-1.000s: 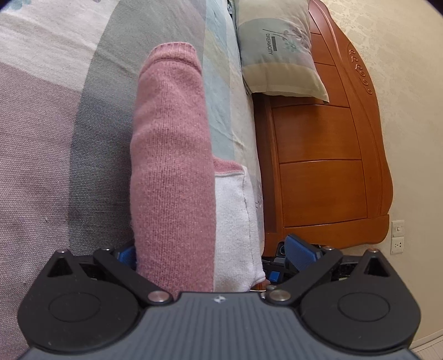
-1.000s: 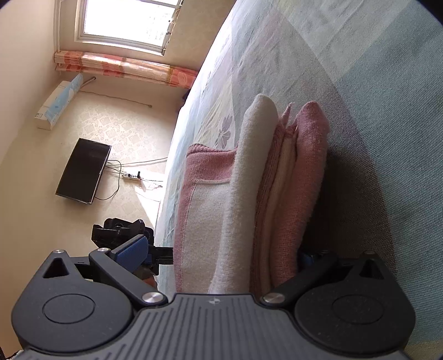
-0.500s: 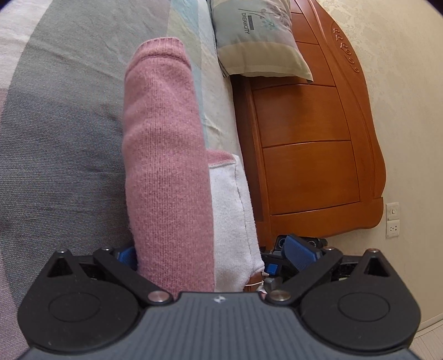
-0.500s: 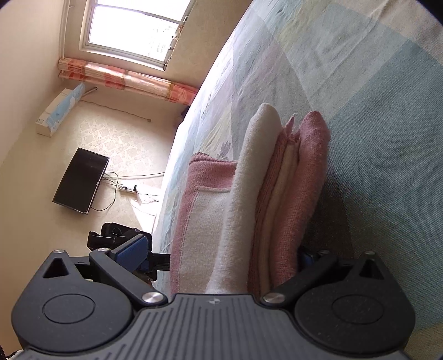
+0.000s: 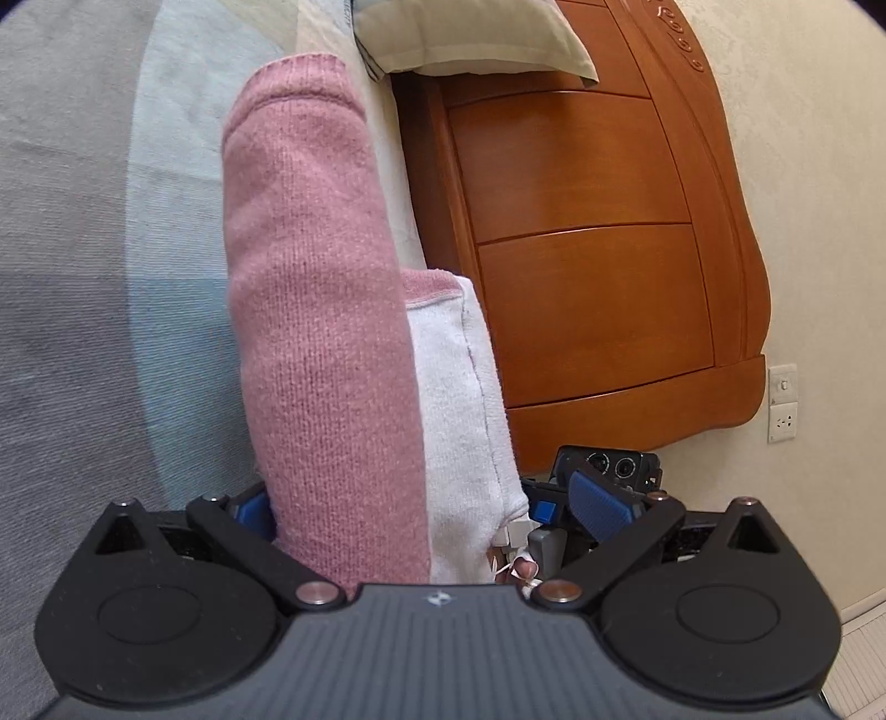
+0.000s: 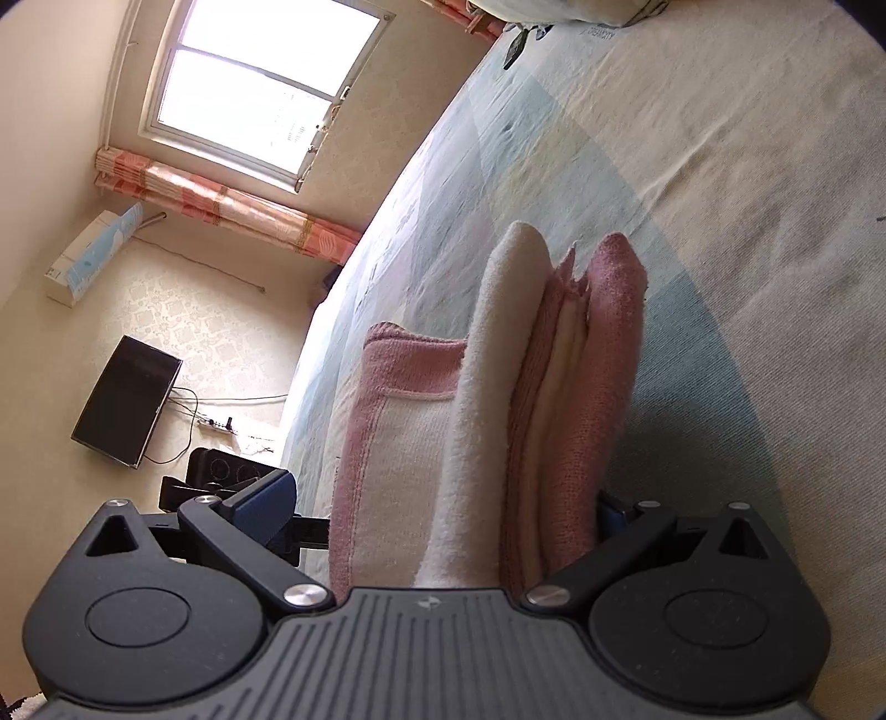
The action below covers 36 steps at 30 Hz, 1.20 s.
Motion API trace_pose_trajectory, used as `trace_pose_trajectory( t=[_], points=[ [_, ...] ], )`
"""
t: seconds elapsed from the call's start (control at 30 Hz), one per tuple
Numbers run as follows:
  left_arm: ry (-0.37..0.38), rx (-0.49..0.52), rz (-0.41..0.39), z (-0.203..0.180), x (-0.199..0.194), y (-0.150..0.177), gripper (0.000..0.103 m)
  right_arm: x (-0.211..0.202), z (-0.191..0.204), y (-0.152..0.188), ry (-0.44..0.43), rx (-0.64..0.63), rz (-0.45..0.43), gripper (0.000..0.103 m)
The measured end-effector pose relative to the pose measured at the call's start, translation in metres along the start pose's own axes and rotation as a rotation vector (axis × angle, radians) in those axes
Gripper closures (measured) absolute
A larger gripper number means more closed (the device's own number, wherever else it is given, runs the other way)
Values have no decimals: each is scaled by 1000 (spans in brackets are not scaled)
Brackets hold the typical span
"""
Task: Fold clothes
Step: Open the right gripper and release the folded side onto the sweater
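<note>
The folded sweater [image 5: 321, 310], pink and white, is between the fingers of both tools, above the bed [image 5: 72, 249]. The left tool [image 5: 426, 507] is wide open around one end of the bundle; its right finger [image 5: 601, 501] stands apart from the cloth. The right tool [image 6: 443, 512] is also wide open around the other end; its left finger [image 6: 266, 501] is clear of the cloth, and the right finger is pressed against the pink layer. A headboard [image 5: 581, 221] and a pillow [image 5: 470, 33] are behind.
</note>
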<state>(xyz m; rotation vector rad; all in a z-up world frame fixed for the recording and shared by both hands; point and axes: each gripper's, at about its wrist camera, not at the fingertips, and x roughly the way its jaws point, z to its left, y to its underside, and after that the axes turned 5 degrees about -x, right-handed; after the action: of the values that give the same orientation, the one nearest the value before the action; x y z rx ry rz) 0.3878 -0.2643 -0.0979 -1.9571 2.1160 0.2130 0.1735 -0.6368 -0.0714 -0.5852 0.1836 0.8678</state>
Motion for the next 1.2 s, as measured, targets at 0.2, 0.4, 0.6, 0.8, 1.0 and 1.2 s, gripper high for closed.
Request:
trace_pose_trajectory(
  t=[0.2, 0.4, 0.6, 0.8, 1.0, 1.2],
  points=[
    [50, 11, 45, -6, 65, -30, 2, -42, -35, -47, 73, 11, -83, 0],
    [87, -2, 73, -2, 113, -48, 2, -66, -59, -82, 156, 4, -128, 0],
    [62, -33, 98, 20, 131, -43, 2, -74, -81, -91, 222, 16, -146, 0],
    [-162, 167, 94, 16, 96, -27, 2, -82, -99, -84, 353, 50, -202, 0],
    [-599, 654, -44, -12, 33, 22, 1, -105, -32, -67, 596, -231, -336, 0],
    [-733, 784, -39, -16, 23, 45, 1, -47, -8, -37, 636, -478, -152, 0]
  ],
)
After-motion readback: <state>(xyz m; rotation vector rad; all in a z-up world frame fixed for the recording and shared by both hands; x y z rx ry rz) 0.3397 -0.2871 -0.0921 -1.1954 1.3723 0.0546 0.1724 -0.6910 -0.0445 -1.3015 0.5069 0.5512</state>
